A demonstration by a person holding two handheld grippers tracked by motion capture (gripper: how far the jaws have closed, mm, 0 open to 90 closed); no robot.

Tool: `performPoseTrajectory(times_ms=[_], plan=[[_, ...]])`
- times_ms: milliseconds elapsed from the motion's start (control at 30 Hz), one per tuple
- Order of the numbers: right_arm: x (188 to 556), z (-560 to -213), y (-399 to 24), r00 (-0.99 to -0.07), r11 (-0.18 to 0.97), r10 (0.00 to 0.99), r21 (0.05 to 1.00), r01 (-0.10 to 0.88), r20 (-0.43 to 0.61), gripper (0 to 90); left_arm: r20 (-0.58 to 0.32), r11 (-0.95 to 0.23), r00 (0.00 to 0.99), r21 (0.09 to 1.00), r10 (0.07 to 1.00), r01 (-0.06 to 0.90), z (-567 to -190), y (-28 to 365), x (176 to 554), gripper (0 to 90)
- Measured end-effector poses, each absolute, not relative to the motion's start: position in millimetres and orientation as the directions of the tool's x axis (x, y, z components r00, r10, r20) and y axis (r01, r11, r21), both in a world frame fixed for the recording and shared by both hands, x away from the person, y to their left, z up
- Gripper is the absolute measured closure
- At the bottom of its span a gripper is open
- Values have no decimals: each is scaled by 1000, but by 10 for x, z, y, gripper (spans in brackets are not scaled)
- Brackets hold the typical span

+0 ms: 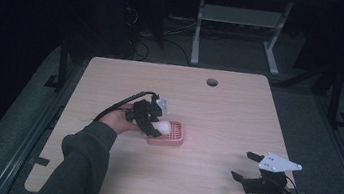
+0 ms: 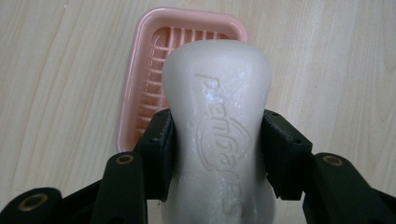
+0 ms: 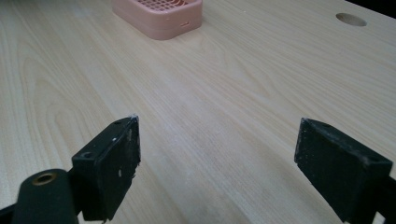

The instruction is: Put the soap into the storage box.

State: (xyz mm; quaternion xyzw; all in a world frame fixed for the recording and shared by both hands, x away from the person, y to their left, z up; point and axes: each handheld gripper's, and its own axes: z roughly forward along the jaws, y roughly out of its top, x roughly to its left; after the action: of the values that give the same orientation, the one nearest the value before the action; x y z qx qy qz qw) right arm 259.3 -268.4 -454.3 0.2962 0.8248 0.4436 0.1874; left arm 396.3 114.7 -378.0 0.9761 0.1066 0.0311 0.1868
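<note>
A: Left gripper (image 1: 152,124), over near the middle of the table (image 1: 218,113). Clamped tight on a white bar of soap (image 2: 217,126), one black pad on each side.

B: Soap up in the air?

A: Lifted, yes. Hanging right above the pink soap dish (image 2: 140,88). Touching the dish or not, hard to tell.

B: Anything on the soap?

A: Raised letters and a shield shape pressed into the top. Wet and shiny in spots.

B: And the dish?

A: Flat on the wood, with a grid of little bars inside. Seen low and far off in the right gripper view too (image 3: 161,16), soap up out of the picture there.

B: Right gripper (image 1: 246,168)?

A: Down at the near right corner of the table, well apart from the dish. Jaws spread wide. Nothing between them, just bare wood.

B: Pointing where?

A: Toward the dish, low over the table. Grey three-cornered plate (image 1: 277,164) on top of it.

B: Anything else up there?

A: A round hole (image 1: 212,82) in the table near the far edge.
</note>
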Motion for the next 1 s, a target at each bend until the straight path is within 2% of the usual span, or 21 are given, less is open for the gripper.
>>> performPoseTrajectory(times_ms=[567,1000], plan=[[2591,-4547,-2706,-751,422,659,847,324,-40,136,22,-914,980,365,198,177,-3762,950,4058,494],[2582,-4544,-2719,-749,412,662,850,329,-32,136,-4,-912,978,361,208,195,-3883,881,4159,494]])
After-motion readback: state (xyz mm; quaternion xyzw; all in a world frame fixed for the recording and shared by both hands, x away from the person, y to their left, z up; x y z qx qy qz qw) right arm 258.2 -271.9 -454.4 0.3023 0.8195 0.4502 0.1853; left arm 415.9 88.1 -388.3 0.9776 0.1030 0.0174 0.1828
